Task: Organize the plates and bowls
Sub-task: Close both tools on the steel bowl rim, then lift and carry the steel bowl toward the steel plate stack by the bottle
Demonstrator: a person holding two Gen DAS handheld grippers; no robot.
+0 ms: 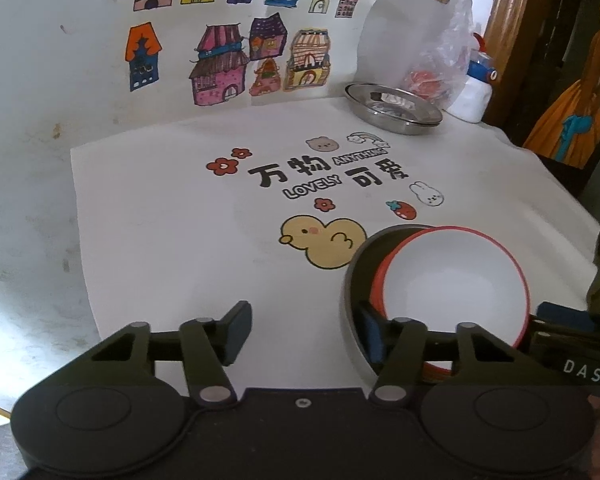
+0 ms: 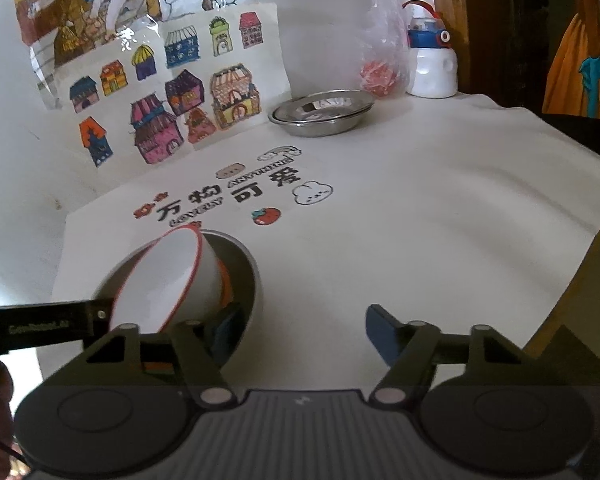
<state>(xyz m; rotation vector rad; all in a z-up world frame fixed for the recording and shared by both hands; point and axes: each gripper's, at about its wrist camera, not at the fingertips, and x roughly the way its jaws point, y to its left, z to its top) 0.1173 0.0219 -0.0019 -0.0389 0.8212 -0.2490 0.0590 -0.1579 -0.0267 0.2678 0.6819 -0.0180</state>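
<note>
Nesting red-rimmed white bowl (image 1: 452,280) into grey bowl (image 1: 354,280); left tongs (image 1: 304,330), right tongs (image 2: 296,334) unclenched, straddling rims; next: close.

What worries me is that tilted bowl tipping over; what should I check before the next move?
1. Left gripper straddles the grey bowl rim: ok, one finger inside, one outside.
2. Right gripper straddles the opposite rim: ok.
3. Fingers pressing on the rim: not ok, both grippers show gaps.
4. White bowl seated level: not ok, it leans tilted inside the grey bowl.
5. Orange piece beneath the white bowl sits stable: cannot tell, mostly hidden.
6. Steel plate out of the way: ok, far off by the wall.
</note>
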